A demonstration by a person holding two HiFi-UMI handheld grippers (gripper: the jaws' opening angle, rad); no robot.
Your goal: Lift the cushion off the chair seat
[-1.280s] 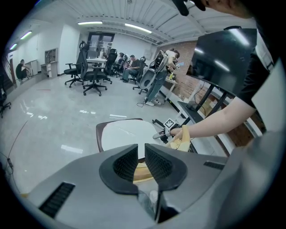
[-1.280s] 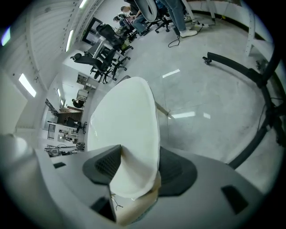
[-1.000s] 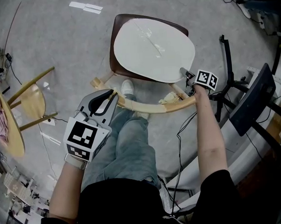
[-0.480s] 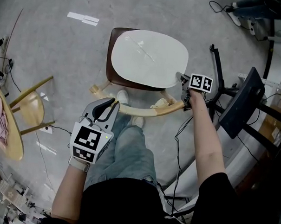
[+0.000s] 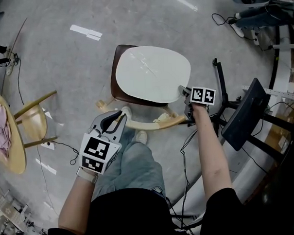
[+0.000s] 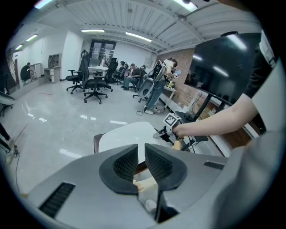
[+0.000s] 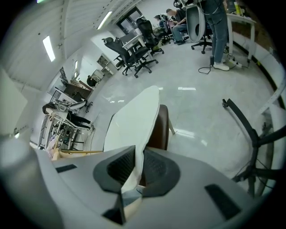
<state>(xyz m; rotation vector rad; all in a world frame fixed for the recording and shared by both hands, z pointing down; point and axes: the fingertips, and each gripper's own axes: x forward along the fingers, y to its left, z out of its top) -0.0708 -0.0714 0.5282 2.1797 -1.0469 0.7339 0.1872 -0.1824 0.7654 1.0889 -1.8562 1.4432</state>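
Bright, even overhead light from ceiling strips [image 6: 138, 36]; pale glare streaks on the glossy floor [image 5: 52, 65] left of the cushion [image 5: 152, 73], faint sheen on it. Both gripper views bend strongly, with dark vignetted corners

Centre: cushion [image 5: 152, 73] lies over chair seat [image 5: 117, 77] | Near side: curved backrest [image 5: 147, 123] between seat and person's legs [image 5: 134, 164] | Left, well apart: wooden stool [image 5: 33, 119] | Right: monitor [image 5: 244, 113] just beside chair.
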